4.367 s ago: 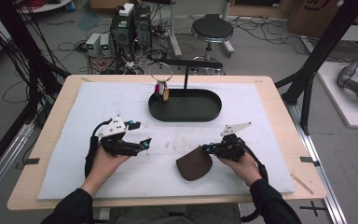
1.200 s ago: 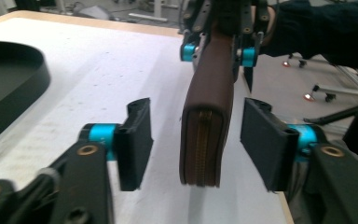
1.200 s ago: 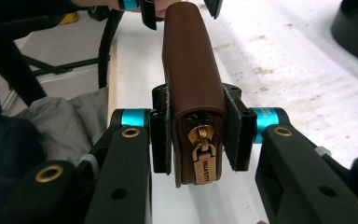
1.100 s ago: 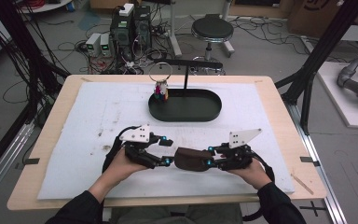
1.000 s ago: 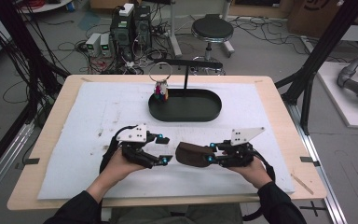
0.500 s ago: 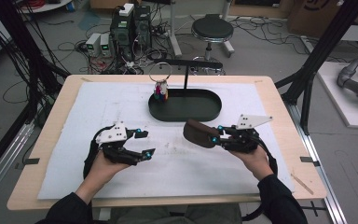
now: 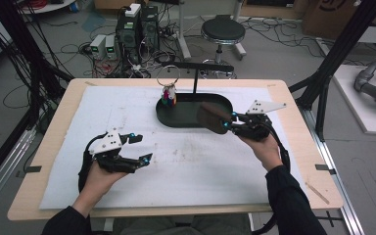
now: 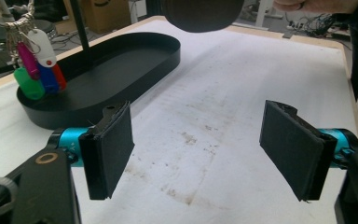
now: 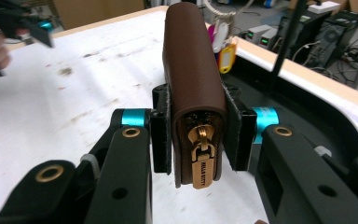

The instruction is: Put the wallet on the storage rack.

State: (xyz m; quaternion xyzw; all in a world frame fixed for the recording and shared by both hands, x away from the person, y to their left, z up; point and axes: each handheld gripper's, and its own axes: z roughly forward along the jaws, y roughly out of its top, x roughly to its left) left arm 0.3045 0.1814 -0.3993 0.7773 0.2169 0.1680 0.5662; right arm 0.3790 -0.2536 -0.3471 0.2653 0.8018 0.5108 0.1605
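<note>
Transport is the step in hand: the right tool (image 7: 229, 123) is clamped on a brown zip wallet (image 9: 195, 79), gripped by its flat sides near the zipper end with the gold pull (image 9: 201, 156) hanging towards the camera in the right gripper view. In the high view the wallet (image 7: 213, 117) is off the surface and sits over the near right rim of the black oval tray (image 7: 177, 119). The left tool (image 7: 138, 148) is well apart from it, low over the white mat (image 7: 191, 166) at the left; its jaws have just been opening and stand wide with nothing between the pads (image 8: 112, 147). A bunch of coloured key tags (image 7: 169, 96) hangs from the stand's crossbar (image 7: 196, 65) into the tray's left end.

The likely goal is to set the wallet down in the tray. The next move calls for carrying it a little further over the tray's bare right half, clear of the upright post (image 7: 195, 81) and the key tags, lowering it until it rests on the floor, then parting the jaws. Releasing over the rim could leave it tipped on the wall.
</note>
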